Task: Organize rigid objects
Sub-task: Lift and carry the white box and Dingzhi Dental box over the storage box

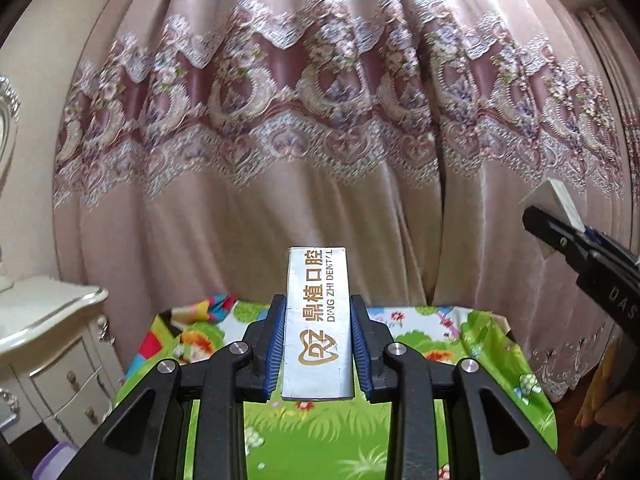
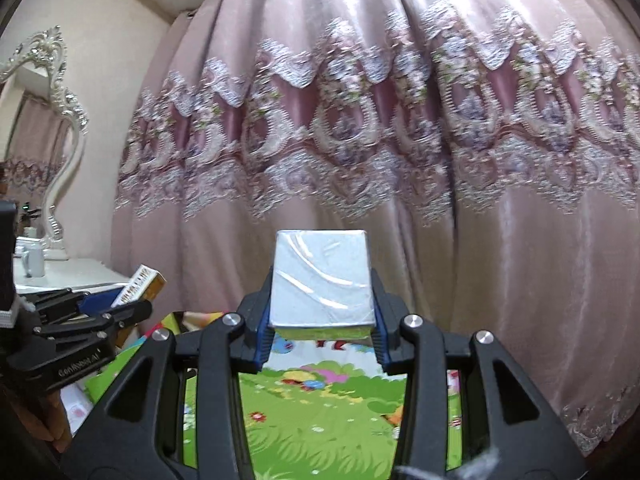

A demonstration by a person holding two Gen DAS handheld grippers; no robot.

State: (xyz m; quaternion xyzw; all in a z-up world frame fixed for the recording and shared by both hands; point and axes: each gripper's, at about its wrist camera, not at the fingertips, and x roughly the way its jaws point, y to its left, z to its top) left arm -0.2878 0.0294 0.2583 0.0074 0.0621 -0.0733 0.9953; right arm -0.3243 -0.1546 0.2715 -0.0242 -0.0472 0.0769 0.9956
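My left gripper (image 1: 318,322) is shut on a long white box (image 1: 318,320) printed with gold "DING ZHI DENTAL" lettering, held lengthwise above a bright cartoon-print cloth (image 1: 320,432). My right gripper (image 2: 322,308) is shut on a silvery foil-wrapped box (image 2: 322,280), held up over the same cloth (image 2: 320,420). In the left wrist view the right gripper (image 1: 568,232) shows at the right edge with its box (image 1: 554,202). In the right wrist view the left gripper (image 2: 132,304) shows at the left with its box (image 2: 140,280).
A pink curtain (image 1: 320,120) with an embroidered lace band hangs close behind the cloth-covered surface. A white dresser (image 1: 44,320) with drawers stands at the left, with an ornate mirror (image 2: 48,120) and a mug (image 2: 34,260) on it.
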